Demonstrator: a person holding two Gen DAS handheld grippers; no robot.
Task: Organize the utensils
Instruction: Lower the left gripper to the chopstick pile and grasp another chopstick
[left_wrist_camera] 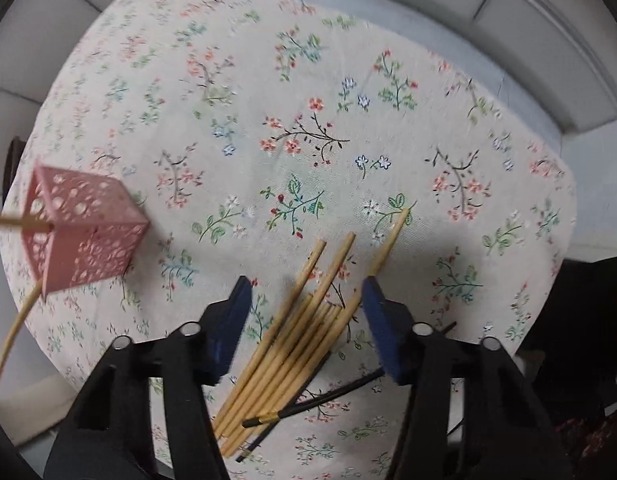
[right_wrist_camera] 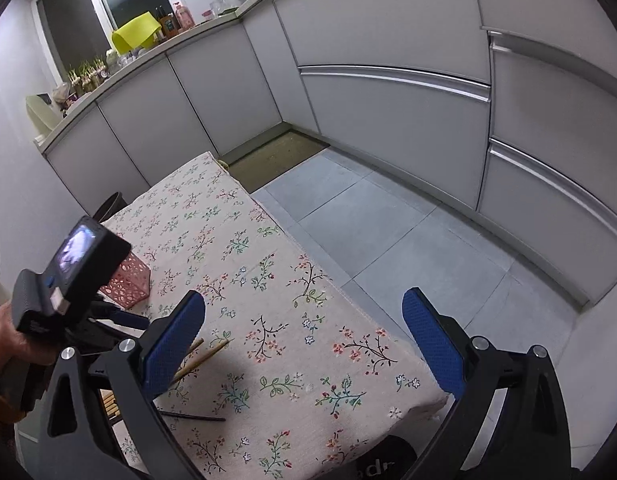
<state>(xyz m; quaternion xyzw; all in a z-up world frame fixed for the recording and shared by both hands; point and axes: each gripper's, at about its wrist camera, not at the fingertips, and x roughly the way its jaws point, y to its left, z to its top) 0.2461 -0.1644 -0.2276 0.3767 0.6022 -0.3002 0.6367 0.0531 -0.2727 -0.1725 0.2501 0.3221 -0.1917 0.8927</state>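
Note:
A bundle of several bamboo chopsticks (left_wrist_camera: pixel 292 352) lies on the floral tablecloth (left_wrist_camera: pixel 268 100), with some black chopsticks (left_wrist_camera: pixel 328 396) beneath it. My left gripper (left_wrist_camera: pixel 307 284) points down over the bundle, a blue pad on each side and a gap to the sticks, so it is open. The pink perforated holder (left_wrist_camera: pixel 84 232) stands at the left with one bamboo chopstick (left_wrist_camera: pixel 12 220) in its top. In the right wrist view my right gripper (right_wrist_camera: pixel 304 296) hovers open and empty over the cloth. The left gripper's camera body (right_wrist_camera: pixel 80 264) hides part of the holder (right_wrist_camera: pixel 128 284), and chopstick tips (right_wrist_camera: pixel 204 356) show beside it.
A second bamboo stick (left_wrist_camera: pixel 16 320) curves past the holder's lower left corner. The table's right edge (right_wrist_camera: pixel 348 292) drops to a grey tiled floor (right_wrist_camera: pixel 408 232). Grey cabinets (right_wrist_camera: pixel 388 100) ring the room. A dark round object (right_wrist_camera: pixel 112 204) sits behind the table's far left side.

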